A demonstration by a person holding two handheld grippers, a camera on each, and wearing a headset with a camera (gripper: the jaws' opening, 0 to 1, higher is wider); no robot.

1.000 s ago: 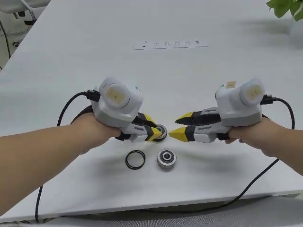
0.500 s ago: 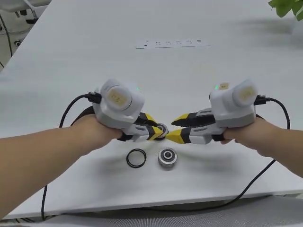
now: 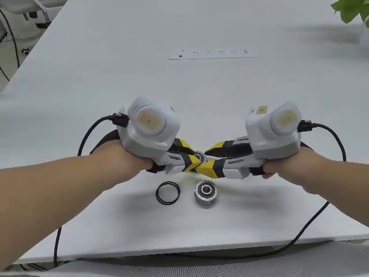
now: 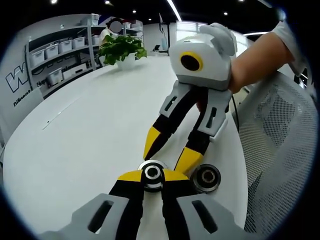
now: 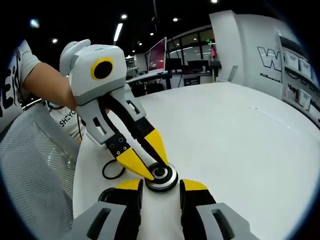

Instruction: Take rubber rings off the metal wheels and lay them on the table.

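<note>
My left gripper [image 3: 193, 162] is shut on a small metal wheel [image 3: 199, 157], held just above the white table [image 3: 230, 92]. In the right gripper view the wheel [image 5: 161, 177] shows a dark band round its rim. My right gripper [image 3: 207, 159] faces it from the right, open, with its yellow tips on either side of the wheel [image 4: 152, 173]. A loose black rubber ring [image 3: 168, 193] lies flat on the table below the left gripper. Beside it on the right lies a second metal wheel [image 3: 206, 192].
A white power strip [image 3: 213, 54] lies far back at the table's middle. Green plant leaves [image 3: 353, 10] show at the back right corner. Black cables [image 3: 86, 138] trail from both grippers toward the near edge. A mesh chair [image 4: 280, 150] stands by the table.
My right gripper has moved left toward the left gripper, and its open tips now flank the held wheel. The left gripper, the ring and the second wheel stay put.
</note>
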